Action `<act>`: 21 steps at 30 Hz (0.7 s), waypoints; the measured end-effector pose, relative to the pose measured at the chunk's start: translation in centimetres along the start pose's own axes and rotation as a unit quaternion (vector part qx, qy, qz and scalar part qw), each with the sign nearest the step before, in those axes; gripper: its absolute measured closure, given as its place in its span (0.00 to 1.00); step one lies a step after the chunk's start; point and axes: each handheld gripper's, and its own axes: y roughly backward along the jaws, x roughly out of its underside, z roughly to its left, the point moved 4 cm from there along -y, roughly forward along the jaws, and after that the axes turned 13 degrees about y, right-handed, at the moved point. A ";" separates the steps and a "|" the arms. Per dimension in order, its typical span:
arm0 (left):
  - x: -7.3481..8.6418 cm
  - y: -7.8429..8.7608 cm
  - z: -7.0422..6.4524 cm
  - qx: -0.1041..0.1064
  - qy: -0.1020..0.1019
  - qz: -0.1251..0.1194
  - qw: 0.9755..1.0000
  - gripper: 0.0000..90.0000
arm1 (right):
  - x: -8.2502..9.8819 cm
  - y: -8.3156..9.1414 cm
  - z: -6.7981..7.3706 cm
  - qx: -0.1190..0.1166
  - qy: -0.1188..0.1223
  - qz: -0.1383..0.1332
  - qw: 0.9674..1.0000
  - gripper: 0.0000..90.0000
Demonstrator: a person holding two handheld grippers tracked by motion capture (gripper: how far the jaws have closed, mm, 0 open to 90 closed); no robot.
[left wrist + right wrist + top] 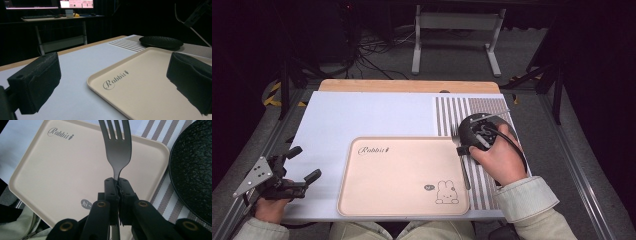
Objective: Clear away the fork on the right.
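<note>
Overhead, we carry the fork (463,165) beside the tray (402,175), right gripper (463,148) clamped on its neck. Alongside, our left gripper (112,82) idles, jaws apart. Close up, tines overhang the tray edge; next, we judge, lower and release.

A beige tray (402,175) lies beside a black plate (193,170) on a striped mat (492,107).

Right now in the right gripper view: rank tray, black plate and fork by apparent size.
1. tray, largest.
2. black plate, cut off by the frame edge, so its full size is unsure.
3. fork, smallest, though nearest the camera, clamped in the right gripper.
</note>
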 end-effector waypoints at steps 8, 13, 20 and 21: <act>0.0 0.0 0.0 0.000 0.000 0.000 1.000 0.00 | 0.0 -0.9 -0.2 0.001 -0.021 0.009 1.000 0.97; 0.0 0.0 0.0 0.000 -0.001 0.000 1.000 0.00 | 0.2 -1.9 -0.4 -0.003 -0.029 0.018 0.999 0.97; 0.0 0.0 0.0 0.000 -0.001 0.000 1.000 0.00 | 1.0 -3.9 -1.3 -0.003 -0.060 0.037 0.997 0.97; 0.0 0.0 0.0 0.000 -0.001 -0.001 1.000 0.00 | 1.0 -4.0 -1.3 -0.004 -0.064 0.040 0.997 0.97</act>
